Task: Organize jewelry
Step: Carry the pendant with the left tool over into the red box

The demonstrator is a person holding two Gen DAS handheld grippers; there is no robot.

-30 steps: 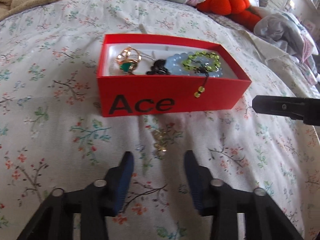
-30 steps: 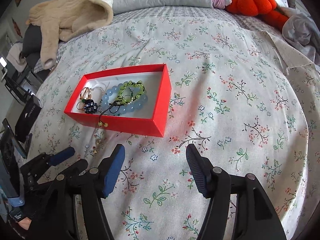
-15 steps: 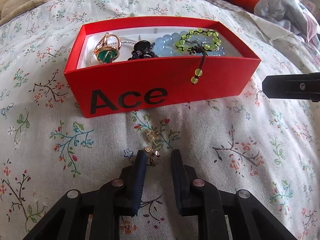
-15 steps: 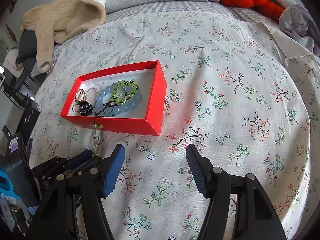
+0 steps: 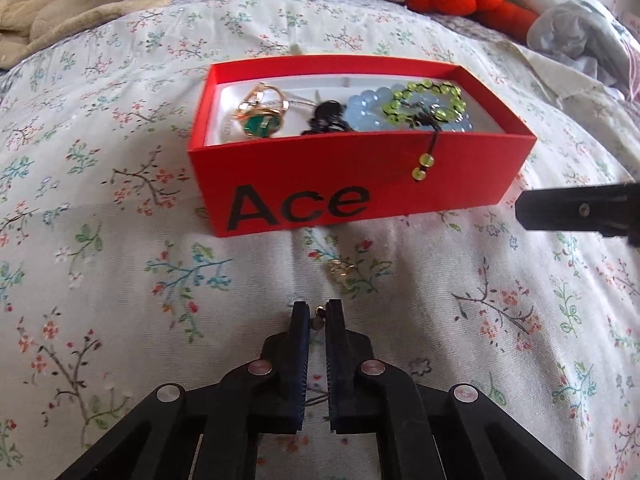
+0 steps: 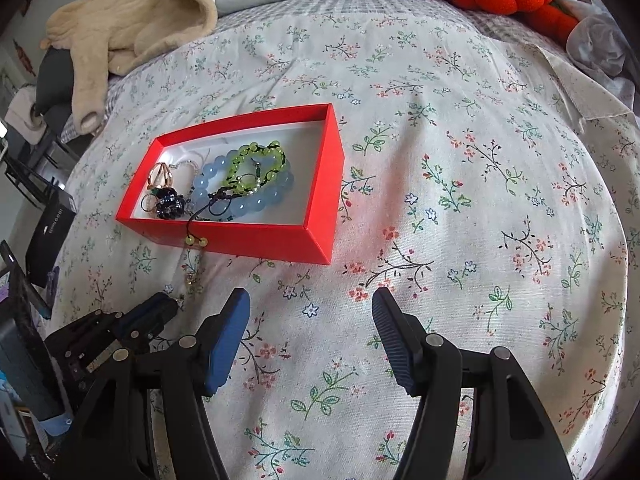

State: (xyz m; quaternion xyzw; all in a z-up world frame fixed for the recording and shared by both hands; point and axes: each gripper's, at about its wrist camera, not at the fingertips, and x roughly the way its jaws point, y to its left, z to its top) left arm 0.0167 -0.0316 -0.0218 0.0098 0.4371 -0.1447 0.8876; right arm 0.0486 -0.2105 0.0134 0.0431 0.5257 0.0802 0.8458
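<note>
gold earring (image 5: 319, 317): tiny thing pinched right at the tips of the left gripper, down by the bedspread just in front of the box; too small and blurry to say exactly what it is, looks like an earring
second gold piece (image 5: 340, 269): lying loose on the bedspread between the gripper tips and the box
left gripper (image 5: 319, 312): jaws nearly together, clamped on that earring
red box (image 5: 400, 184): open, "Ace" on the front wall, sits on the bed
inside the box: gold ring with green stone (image 5: 262, 122), black beaded piece (image 5: 326, 118), blue bead bracelet (image 6: 244, 196), green bead bracelet (image 5: 424, 100) on top of it, its cord end hanging over the front wall
right gripper (image 6: 310, 332): spread wide, nothing in it, over the floral bedspread (image 6: 460, 184) to the right of the box
</note>
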